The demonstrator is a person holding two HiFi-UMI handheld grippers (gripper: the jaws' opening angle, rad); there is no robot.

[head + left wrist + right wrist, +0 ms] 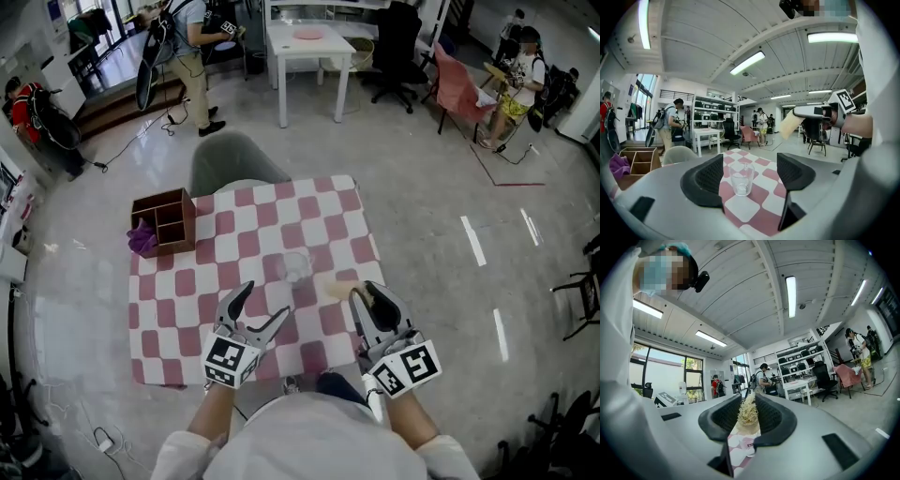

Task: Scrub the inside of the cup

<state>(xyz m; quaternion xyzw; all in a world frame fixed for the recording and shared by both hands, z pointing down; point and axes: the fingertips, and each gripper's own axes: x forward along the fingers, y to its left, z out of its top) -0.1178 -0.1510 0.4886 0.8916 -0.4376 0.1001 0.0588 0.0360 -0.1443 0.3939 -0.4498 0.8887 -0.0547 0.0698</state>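
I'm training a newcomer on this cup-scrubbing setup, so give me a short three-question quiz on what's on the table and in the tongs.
1. True or false: the left tongs are shut on the cup.
2. Which tongs hold the scrubber: A left, B right?
3. Fill in: the cup stands on a ___ tablecloth.
Key: 1 false, they stand open, apart from it; 2 B, the right tongs; 3 checked.
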